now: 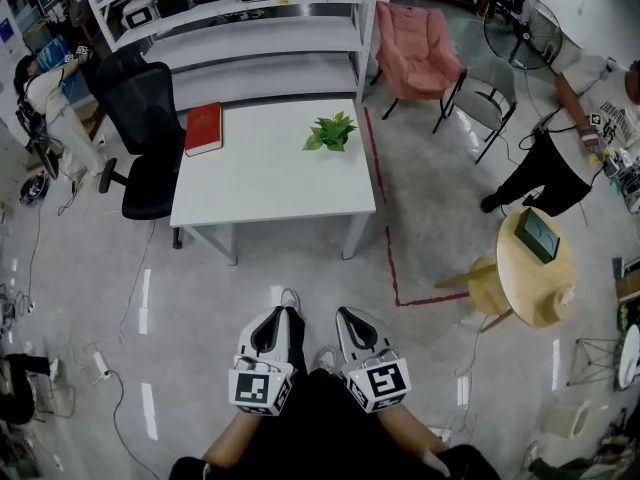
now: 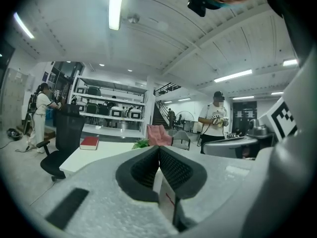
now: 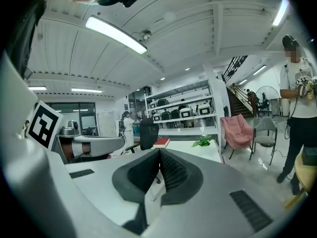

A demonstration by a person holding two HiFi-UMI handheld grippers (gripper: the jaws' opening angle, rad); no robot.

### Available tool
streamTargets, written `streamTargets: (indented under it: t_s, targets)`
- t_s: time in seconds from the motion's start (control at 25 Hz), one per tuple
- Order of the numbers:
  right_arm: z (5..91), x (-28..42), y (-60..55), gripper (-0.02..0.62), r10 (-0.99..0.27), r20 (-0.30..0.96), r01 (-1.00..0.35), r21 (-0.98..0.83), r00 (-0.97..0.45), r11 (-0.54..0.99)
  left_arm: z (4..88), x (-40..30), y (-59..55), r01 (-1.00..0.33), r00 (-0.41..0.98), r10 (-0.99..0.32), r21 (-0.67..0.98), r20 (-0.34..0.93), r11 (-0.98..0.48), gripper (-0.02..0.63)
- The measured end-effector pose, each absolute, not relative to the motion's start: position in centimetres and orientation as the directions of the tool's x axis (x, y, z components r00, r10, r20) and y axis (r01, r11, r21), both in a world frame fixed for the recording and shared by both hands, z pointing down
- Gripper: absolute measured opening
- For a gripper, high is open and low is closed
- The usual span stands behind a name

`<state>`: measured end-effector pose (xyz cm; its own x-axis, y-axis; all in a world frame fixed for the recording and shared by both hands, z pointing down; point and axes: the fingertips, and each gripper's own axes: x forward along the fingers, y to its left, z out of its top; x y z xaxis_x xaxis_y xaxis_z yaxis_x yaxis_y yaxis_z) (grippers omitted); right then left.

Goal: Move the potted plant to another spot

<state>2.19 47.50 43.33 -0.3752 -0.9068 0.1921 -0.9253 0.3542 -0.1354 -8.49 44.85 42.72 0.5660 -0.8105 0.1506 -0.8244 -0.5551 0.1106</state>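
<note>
A small green potted plant (image 1: 331,131) stands on the white table (image 1: 272,176), toward its far right side. The plant also shows small in the left gripper view (image 2: 142,143) and in the right gripper view (image 3: 202,141). Both grippers are held low and close to the person's body, well short of the table. My left gripper (image 1: 285,311) is shut, its jaws meeting at the tips with nothing between them. My right gripper (image 1: 345,313) is shut too and holds nothing.
A red book (image 1: 203,128) lies on the table's far left. A black office chair (image 1: 148,138) stands left of the table, white shelves (image 1: 250,28) behind it, a pink chair (image 1: 415,51) at the back right. A round wooden table (image 1: 536,268) and a standing person (image 1: 570,138) are at right.
</note>
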Motion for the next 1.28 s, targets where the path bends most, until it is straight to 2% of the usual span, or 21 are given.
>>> streamTargets:
  t_s: [0.48, 1.28]
  targets:
    - [44.9, 2.4, 39.7, 0.011, -0.900, 0.219, -0.925, -0.129, -0.378, 0.357, 43.9, -7.3, 37.1, -0.808, 0.589, -0.794, 0.123, 0.152, -0.576, 0.017]
    - [47.3, 2.1, 16.6, 0.011, -0.906, 0.336, -0.966, -0.080, -0.258, 0.246, 44.9, -7.6, 12.4, -0.737, 0.676, -0.716, 0.183, 0.173, -0.651, 0.017]
